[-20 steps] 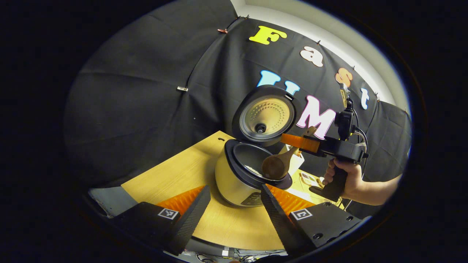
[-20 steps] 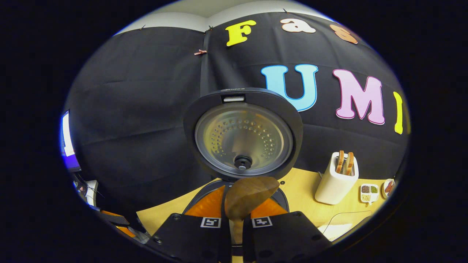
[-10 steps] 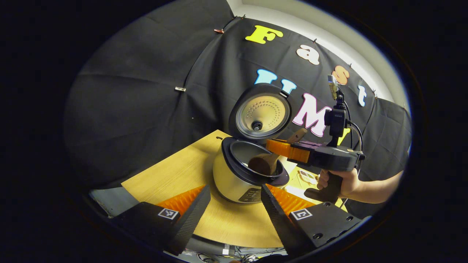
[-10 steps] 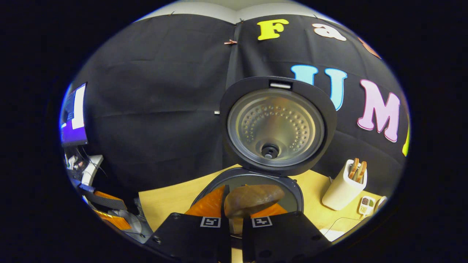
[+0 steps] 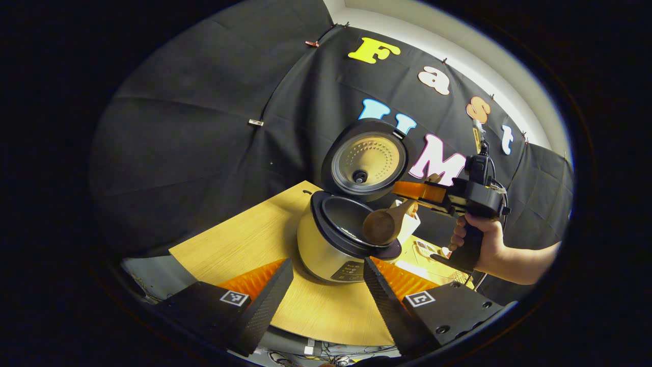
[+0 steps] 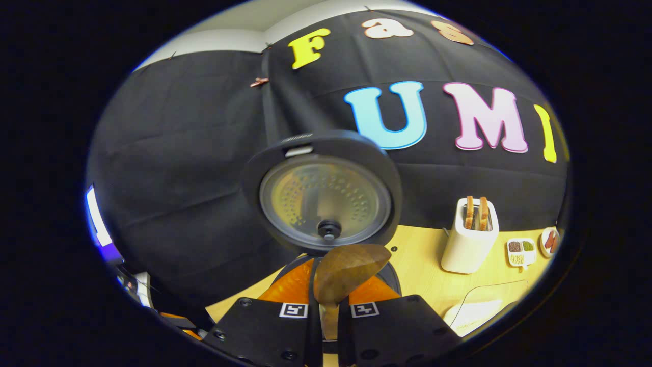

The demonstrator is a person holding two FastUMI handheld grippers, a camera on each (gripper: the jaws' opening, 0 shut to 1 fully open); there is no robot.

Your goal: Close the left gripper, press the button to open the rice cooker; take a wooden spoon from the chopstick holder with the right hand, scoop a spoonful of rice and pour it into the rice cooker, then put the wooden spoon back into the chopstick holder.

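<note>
Here, right hand-held gripper (image 5: 407, 191) level, clamping wooden spoon (image 5: 382, 227) over open rice cooker (image 5: 336, 244)

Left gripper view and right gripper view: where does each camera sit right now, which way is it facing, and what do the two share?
Left gripper view: rides the open left gripper low over the table, facing the rice cooker; farther off, the hand holding the right gripper.
Right gripper view: rides the right gripper, facing the raised lid, its fingers shut on the wooden spoon; toaster beside.
Shared: cooker, lid, spoon.
</note>
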